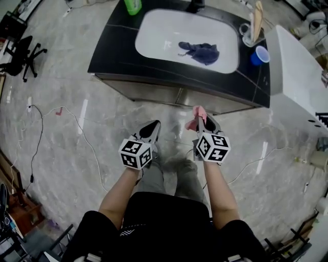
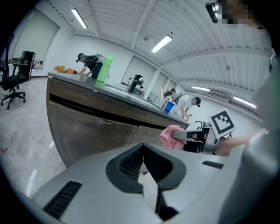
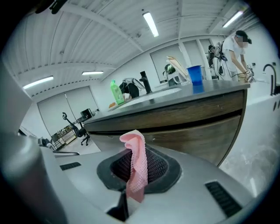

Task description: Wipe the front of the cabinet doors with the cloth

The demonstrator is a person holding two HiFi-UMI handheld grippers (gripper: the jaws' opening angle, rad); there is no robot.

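Observation:
A pink cloth (image 3: pixel 136 168) sticks up between the jaws of my right gripper (image 1: pixel 204 122), which is shut on it. From the head view the cloth (image 1: pixel 197 116) shows just short of the wooden cabinet doors (image 1: pixel 169 95) under the black counter. The doors (image 3: pixel 192 127) fill the middle of the right gripper view, and the doors (image 2: pixel 96 131) stand ahead in the left gripper view. My left gripper (image 1: pixel 151 130) hangs beside the right one, shut with nothing in it. In the left gripper view the cloth (image 2: pixel 170 135) shows to the right.
A white sink (image 1: pixel 154 30) in the counter holds a dark blue rag (image 1: pixel 201 51). A green bottle (image 1: pixel 133 5), a blue cup (image 1: pixel 260 54) and a white appliance (image 1: pixel 297 77) stand around. Cables (image 1: pixel 77 123) lie on the marble floor; an office chair (image 1: pixel 20 53) is far left.

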